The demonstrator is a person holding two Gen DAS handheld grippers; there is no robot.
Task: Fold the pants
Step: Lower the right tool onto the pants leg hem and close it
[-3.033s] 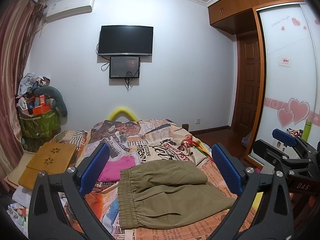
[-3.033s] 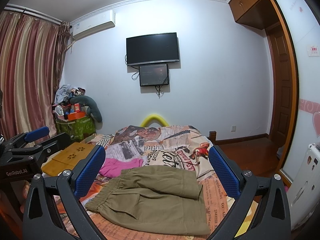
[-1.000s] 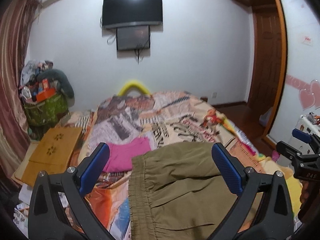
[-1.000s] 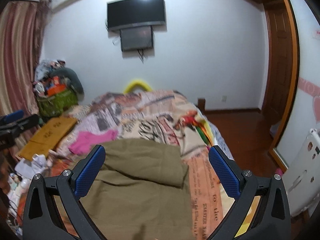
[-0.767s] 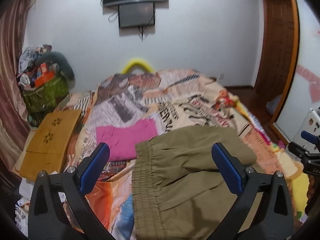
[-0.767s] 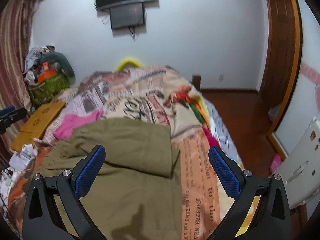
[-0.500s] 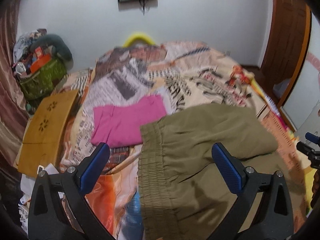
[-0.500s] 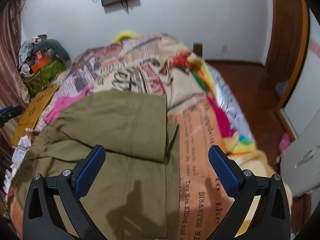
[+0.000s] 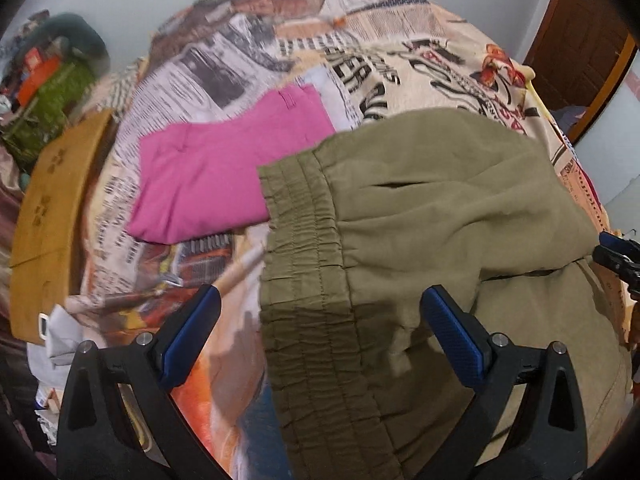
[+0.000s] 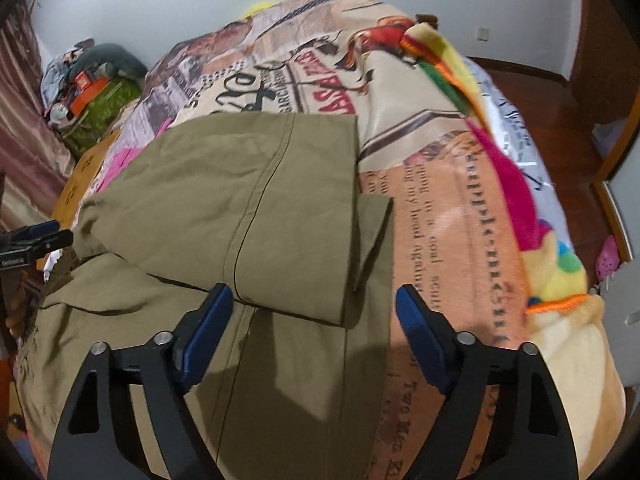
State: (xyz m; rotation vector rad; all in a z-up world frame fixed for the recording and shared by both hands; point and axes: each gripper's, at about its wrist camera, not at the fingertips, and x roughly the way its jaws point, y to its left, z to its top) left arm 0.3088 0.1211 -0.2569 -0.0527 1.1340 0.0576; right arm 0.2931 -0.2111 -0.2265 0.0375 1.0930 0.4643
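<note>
Matt olive woven cloth pants point(image 9: 420, 216) with a puckered, ribbed elastic waistband are lying beneath both sets of jaws. Beyond them, smooth pink cloth point(image 9: 224, 172) is resting on a soft printed fleece blanket point(image 10: 440, 208). The jaw pads point(image 9: 452, 340) are showing textured blue rubber on matt black plastic arms.

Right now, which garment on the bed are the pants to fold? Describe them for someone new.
Start at the bed with the newspaper-print blanket. Two garments lie on it side by side; the pants are the larger olive-khaki one, partly folded over itself. Their gathered elastic waistband sets them apart from the flat pink garment beside them.
</note>
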